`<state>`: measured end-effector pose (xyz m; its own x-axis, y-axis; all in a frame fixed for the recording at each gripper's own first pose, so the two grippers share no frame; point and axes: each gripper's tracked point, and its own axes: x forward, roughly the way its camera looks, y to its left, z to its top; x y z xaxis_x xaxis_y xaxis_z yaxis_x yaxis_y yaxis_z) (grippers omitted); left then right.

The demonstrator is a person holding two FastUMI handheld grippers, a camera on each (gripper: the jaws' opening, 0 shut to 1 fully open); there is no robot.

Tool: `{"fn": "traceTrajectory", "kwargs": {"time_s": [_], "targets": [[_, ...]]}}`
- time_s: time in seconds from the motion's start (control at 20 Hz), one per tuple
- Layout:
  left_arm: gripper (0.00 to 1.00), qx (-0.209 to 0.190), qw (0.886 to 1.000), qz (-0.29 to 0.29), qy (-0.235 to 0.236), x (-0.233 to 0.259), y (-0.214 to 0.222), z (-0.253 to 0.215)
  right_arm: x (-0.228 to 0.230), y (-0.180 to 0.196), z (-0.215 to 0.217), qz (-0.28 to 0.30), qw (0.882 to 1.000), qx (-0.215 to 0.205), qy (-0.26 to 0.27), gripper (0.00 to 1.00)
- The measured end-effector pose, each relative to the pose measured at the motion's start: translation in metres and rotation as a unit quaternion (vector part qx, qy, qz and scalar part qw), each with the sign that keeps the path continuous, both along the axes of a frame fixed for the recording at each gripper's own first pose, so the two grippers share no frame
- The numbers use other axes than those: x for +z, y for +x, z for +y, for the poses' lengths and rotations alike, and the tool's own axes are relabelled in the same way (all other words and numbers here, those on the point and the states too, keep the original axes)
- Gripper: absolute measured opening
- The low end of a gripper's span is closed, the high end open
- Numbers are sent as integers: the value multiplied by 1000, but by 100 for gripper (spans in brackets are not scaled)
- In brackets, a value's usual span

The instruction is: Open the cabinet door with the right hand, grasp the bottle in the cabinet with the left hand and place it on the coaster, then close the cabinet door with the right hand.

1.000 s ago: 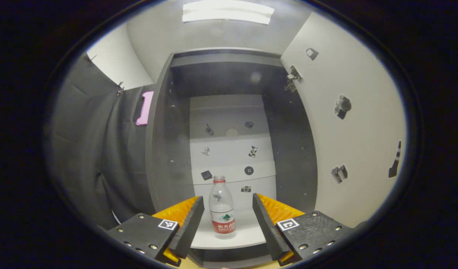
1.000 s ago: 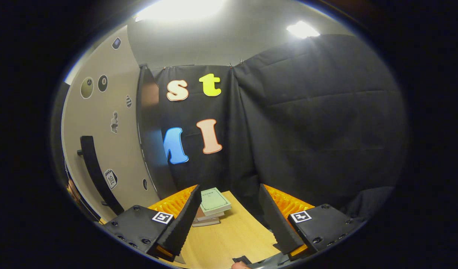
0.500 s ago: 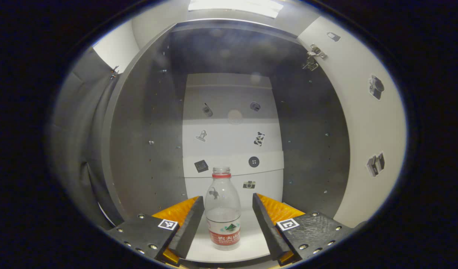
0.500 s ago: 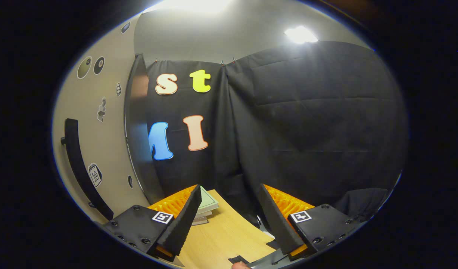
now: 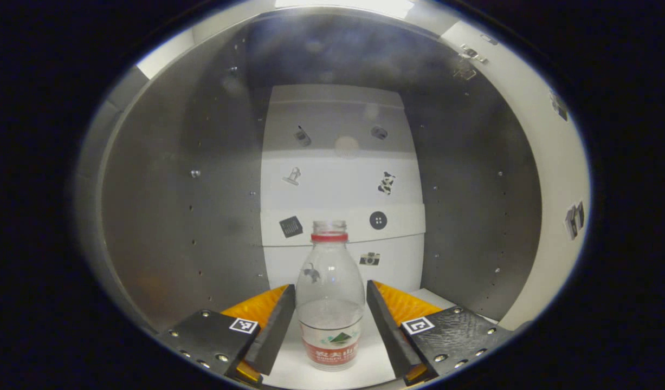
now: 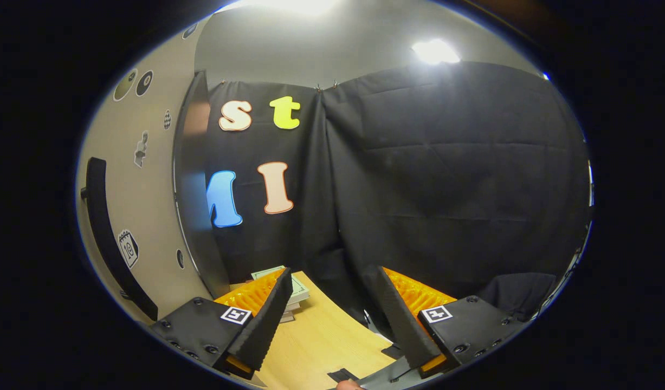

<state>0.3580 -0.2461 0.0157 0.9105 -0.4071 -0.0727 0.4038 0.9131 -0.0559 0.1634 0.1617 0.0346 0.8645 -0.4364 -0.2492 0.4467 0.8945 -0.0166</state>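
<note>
Bottle point(image 5: 331, 303) in cabinet point(image 5: 202, 189), between fingers point(image 5: 273, 330)

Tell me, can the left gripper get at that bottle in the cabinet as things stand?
Probably yes. The cabinet door stands open, and the left gripper is open with the bottle upright between its fingers. Nothing stands in the way; the fingers do not seem to press on it yet.

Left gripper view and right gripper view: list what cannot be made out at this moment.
- Left gripper view: whether the left gripper fingers touch the bottle; the gaps are too narrow to judge.
- Left gripper view: the bottle's base, cut off near the bottom edge.
- Left gripper view: the small stickers on the cabinet back wall, too small to identify.
- Right gripper view: the books, partly hidden behind a right gripper finger.
- Right gripper view: the handle ends, cut off by the edge.
</note>
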Motion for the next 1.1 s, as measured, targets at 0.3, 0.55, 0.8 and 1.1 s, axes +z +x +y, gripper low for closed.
{"fn": "traceTrajectory", "kwargs": {"time_s": [0.3,0.55,0.8,1.1], "targets": [[75,4,1000,-17,-12,16,-8,7,-1,5,-4,0,1000,9,4,98],[77,3,999,-25,-27,37,-35,15,0,15,-6,-6,999,36,8,98],[76,25,998,-39,-30,52,-72,44,-3,27,-7,-4,997,78,16,98],[74,75,996,-34,-25,48,-118,96,-9,48,0,-1,990,136,27,98]]}}
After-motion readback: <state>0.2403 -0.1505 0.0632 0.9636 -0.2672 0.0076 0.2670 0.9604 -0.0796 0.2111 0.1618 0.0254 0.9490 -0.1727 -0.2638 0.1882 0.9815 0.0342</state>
